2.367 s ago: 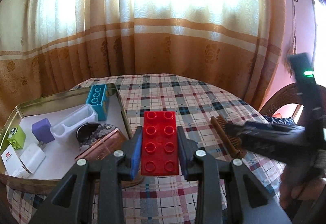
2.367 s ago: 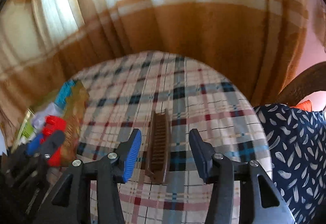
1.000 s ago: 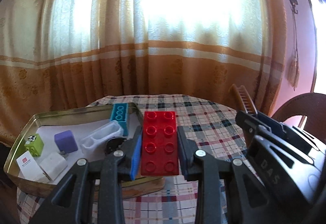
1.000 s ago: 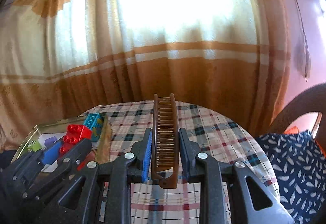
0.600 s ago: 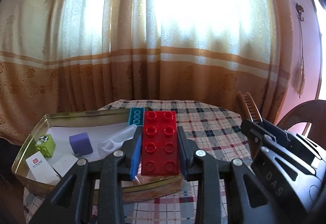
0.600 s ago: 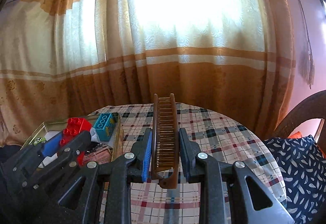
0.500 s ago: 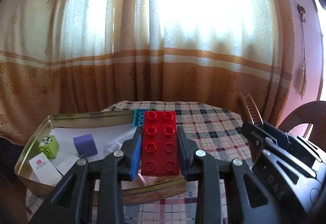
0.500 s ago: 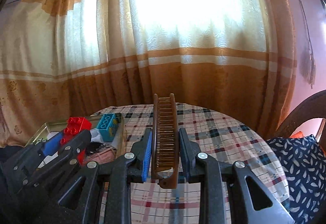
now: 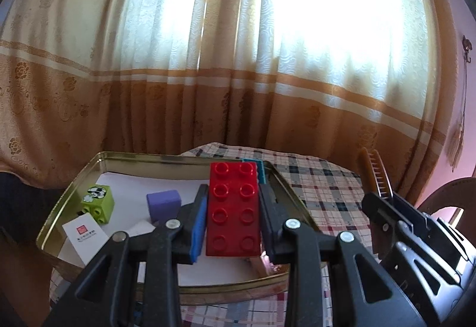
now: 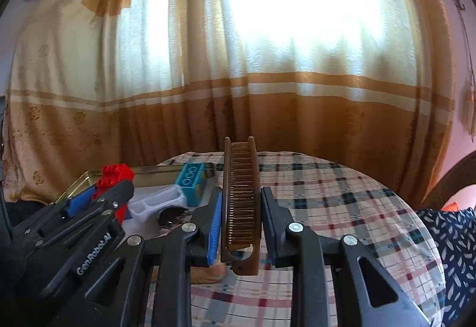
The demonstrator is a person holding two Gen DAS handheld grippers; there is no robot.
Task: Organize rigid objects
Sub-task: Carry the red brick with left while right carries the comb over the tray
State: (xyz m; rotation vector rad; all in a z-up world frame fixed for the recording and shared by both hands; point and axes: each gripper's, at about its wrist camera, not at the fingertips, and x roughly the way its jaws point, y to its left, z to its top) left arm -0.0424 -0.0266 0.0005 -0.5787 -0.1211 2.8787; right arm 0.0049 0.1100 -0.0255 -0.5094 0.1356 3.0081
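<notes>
My left gripper (image 9: 233,202) is shut on a red studded brick (image 9: 233,208), held flat above the gold metal tray (image 9: 59,208). My right gripper (image 10: 240,208) is shut on a brown comb (image 10: 240,193) that sticks forward, teeth up, over the checked tablecloth (image 10: 342,199). In the right wrist view the left gripper (image 10: 98,196) and its red brick (image 10: 114,175) hang over the tray (image 10: 154,170) at the left. From the left wrist view the comb (image 9: 373,172) and the right gripper's body show at the right edge.
Inside the tray lie a green block (image 9: 98,199), a purple block (image 9: 163,202), a white card (image 9: 84,234), a teal brick (image 10: 192,182), a white holder (image 10: 157,203) and a dark round object (image 10: 171,215). Curtains (image 10: 267,59) hang behind the round table. A patterned cushion (image 10: 452,252) sits at right.
Both grippers have shifted left with their loads; the tray now lies more centrally under the red brick, and the comb has come closer to the tray's right rim.
</notes>
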